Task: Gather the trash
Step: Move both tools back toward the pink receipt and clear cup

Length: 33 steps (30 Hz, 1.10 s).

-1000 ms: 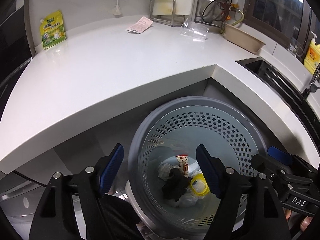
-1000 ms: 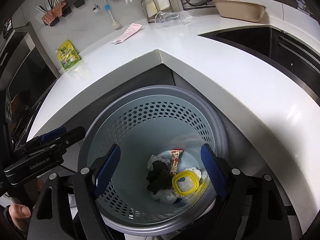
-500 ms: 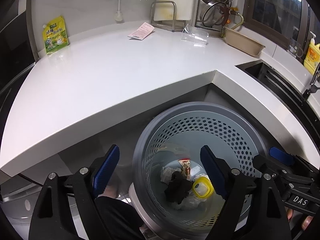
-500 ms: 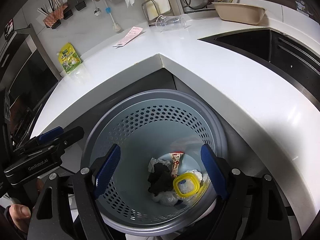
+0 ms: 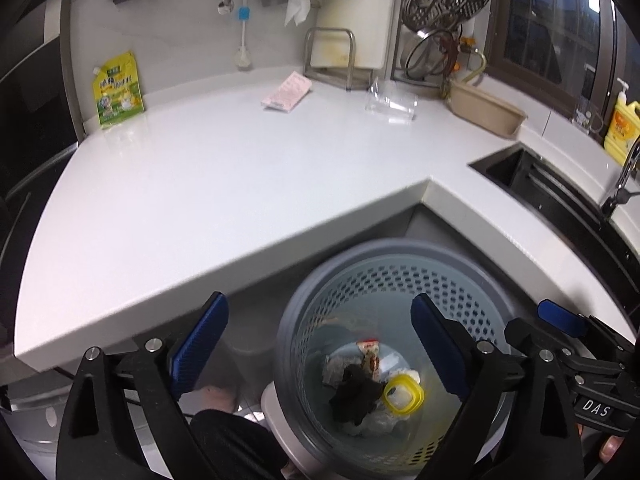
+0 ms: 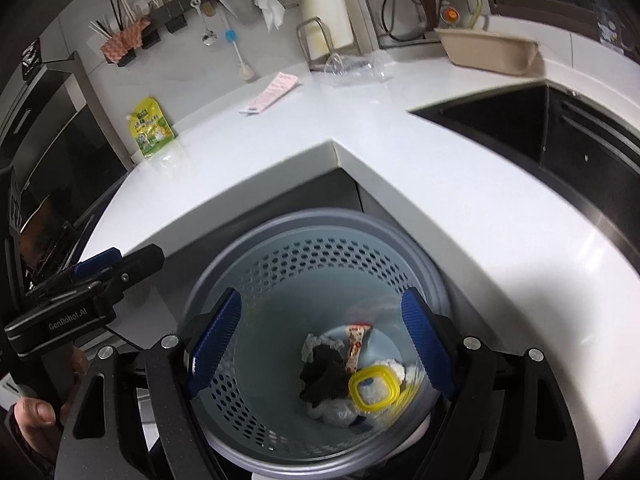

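Both claws gape, empty, l. just widened; round perforated plastic bin [image 6: 280, 276], crumpled trash, maybe tissue.

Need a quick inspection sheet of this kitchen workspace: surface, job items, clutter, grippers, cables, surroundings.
Surface: white L-shaped countertop, mostly bare, no spills seen.
Job's things: perforated trash bin on the floor below the counter corner, holding a yellow-rimmed lid, a black crumpled item, a snack wrapper and white wads.
Clutter: green pouch against the wall, pink paper slip, clear plastic container lying on the counter.
Grippers: left gripper open, its jaws have just been opening, nothing between them; right gripper open, empty, over the bin.
Cables: nothing seen.
Surroundings: beige basin, dark sink, yellow soap bottle, utensil rail, dish rack, window.
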### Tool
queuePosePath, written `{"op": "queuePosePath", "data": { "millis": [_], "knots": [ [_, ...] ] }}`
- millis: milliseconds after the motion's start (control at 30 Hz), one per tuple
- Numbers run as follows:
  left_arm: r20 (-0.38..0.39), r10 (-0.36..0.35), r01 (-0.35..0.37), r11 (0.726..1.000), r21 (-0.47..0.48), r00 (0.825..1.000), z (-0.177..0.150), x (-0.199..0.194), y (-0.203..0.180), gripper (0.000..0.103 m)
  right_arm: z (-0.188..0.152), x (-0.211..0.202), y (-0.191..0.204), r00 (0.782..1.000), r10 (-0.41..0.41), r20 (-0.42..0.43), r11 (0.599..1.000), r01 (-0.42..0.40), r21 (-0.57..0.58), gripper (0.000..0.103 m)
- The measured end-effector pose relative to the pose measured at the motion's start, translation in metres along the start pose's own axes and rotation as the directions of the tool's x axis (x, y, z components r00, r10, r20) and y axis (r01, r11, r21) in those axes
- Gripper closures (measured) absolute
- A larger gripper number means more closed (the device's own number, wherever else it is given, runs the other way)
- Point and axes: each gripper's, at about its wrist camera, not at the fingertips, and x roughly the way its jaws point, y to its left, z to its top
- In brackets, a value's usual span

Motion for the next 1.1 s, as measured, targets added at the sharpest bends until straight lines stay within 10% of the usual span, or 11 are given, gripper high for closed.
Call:
{"op": "queuePosePath", "data": {
  "millis": [700, 1100],
  "knots": [
    [0.170, 0.085, -0.088, 0.996, 0.006, 0.982, 0.131, 0.010, 0.024, 0.006, 0.144, 0.014, 0.007, 0.993, 0.038, 0.111, 0.993, -0.025, -0.116, 0.022],
    [0.119, 0.107, -0.109, 0.994, 0.006, 0.987, 0.198, 0.084, 0.040, 0.006, 0.237, 0.079, -0.020, 0.996, -0.024, 0.084, 0.983, 0.038, -0.178, 0.019]
  ]
}}
